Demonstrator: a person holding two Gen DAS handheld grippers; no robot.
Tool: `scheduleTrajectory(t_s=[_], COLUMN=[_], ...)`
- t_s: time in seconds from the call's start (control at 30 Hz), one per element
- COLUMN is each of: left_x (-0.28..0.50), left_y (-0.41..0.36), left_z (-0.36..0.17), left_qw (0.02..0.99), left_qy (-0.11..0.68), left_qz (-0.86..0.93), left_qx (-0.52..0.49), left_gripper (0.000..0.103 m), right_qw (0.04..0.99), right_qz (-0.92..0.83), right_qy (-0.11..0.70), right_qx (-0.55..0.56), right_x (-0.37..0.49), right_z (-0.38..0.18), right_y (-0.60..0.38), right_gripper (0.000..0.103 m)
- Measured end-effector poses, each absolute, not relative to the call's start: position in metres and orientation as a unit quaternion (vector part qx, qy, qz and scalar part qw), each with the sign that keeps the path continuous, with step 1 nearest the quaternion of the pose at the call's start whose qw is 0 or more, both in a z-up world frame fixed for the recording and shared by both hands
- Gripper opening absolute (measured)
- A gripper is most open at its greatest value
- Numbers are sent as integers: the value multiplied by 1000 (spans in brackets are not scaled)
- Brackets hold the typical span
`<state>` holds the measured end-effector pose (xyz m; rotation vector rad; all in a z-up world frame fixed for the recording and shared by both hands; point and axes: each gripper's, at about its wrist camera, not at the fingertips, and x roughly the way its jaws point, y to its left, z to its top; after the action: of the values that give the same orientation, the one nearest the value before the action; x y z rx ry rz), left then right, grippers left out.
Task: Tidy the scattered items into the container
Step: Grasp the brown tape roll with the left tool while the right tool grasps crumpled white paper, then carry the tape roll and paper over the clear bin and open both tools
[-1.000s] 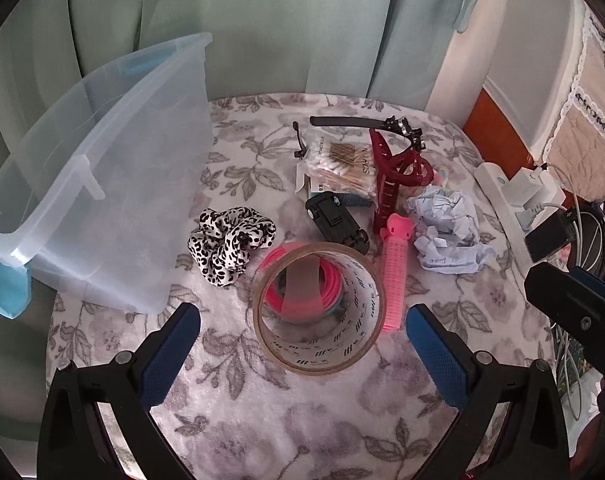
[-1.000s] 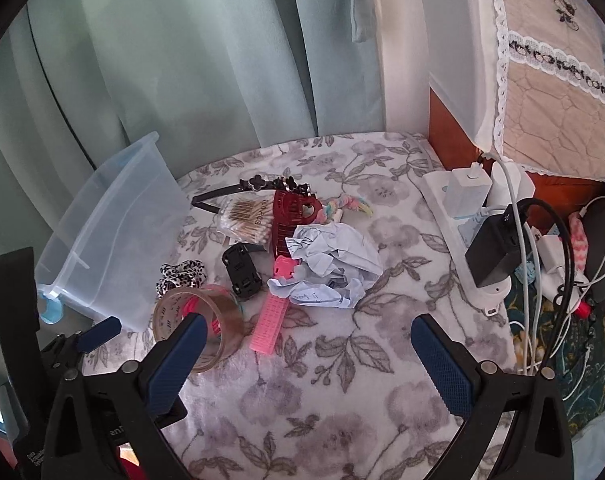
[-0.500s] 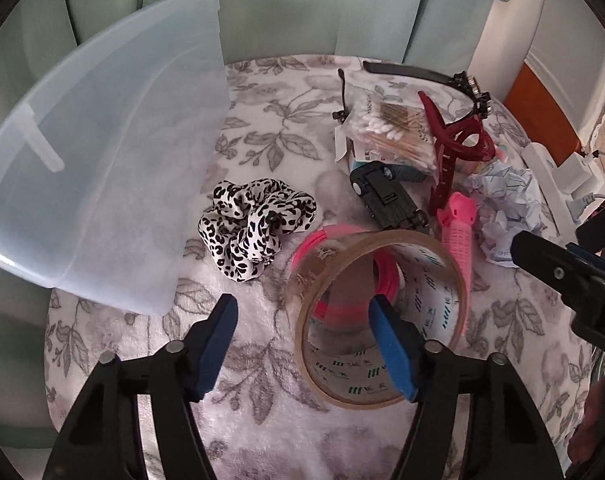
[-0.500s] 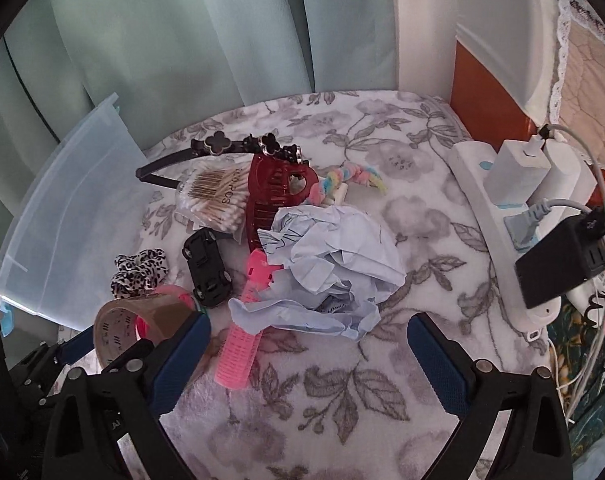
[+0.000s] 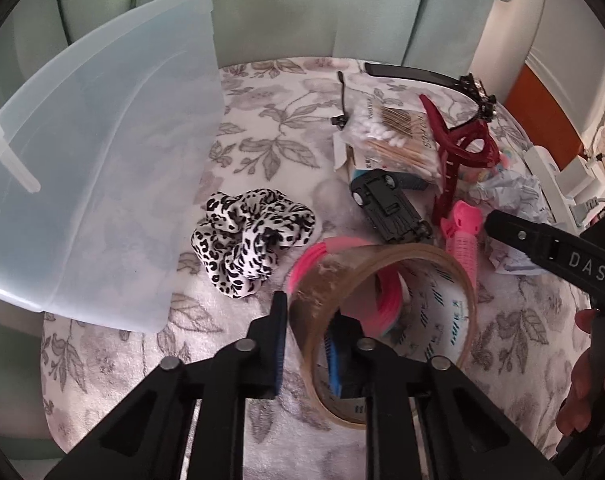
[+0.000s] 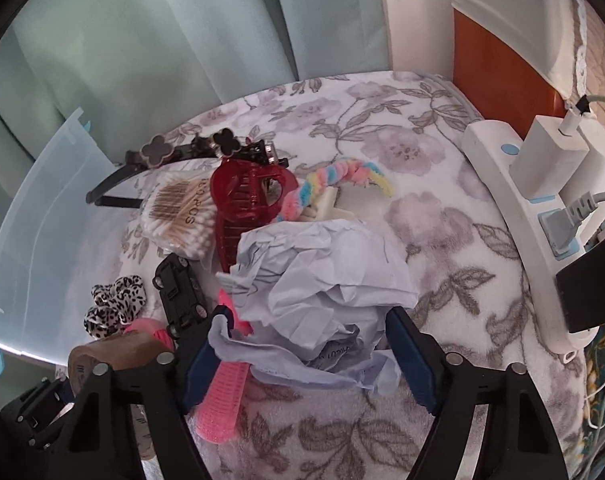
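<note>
A clear plastic container (image 5: 102, 168) lies tilted at the left of the floral table; it also shows in the right wrist view (image 6: 34, 240). My left gripper (image 5: 306, 344) is shut on the near wall of a clear tape roll (image 5: 386, 320), one finger inside the ring, one outside. My right gripper (image 6: 302, 356) is open, its fingers on either side of a crumpled pale-blue paper (image 6: 314, 280). A leopard scrunchie (image 5: 250, 236), black toy car (image 5: 386, 204), pink hair roller (image 5: 462, 236), red claw clip (image 5: 458, 160) and cotton swab bag (image 5: 390, 136) lie scattered.
A black headband (image 5: 430, 80) and a pastel braided band (image 6: 338, 180) lie at the back. A white power strip with chargers (image 6: 534, 208) runs along the right table edge. Green curtains hang behind. A pink coil (image 5: 386, 292) sits behind the tape roll.
My left gripper moved forward and closed on the tape roll's wall. My right gripper advanced toward the crumpled paper and narrowed around it.
</note>
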<state>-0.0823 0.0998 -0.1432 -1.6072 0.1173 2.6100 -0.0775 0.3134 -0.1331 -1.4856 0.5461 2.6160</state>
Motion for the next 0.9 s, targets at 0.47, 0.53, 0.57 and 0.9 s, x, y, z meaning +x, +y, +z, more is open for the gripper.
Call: scheduleTrajectory(t_s=[0.47,0.53,0.57,0.9], left_x=[-77,-72,-70,-41], left_y=[97,96,96,84], left_z=[-138,-132,-129,-75], left_qw=[39,40,42,64], left_qy=[48,49,48,25], left_qz=[853,857,859,887], left_qx=[-518,-511,-508,-456], left_gripper=[9,9,9,9], right_qw=[45,44,44,35], right_qz=[866,869,872,897], right_qy=[207,209,208,197], right_qx=[-454,-446,-442,-393], right_x=[-68,-62,-59,-19], right_z=[-103,-93,-88,-28], right_y=[329,328,327,306], right_gripper=[57,57,57,57])
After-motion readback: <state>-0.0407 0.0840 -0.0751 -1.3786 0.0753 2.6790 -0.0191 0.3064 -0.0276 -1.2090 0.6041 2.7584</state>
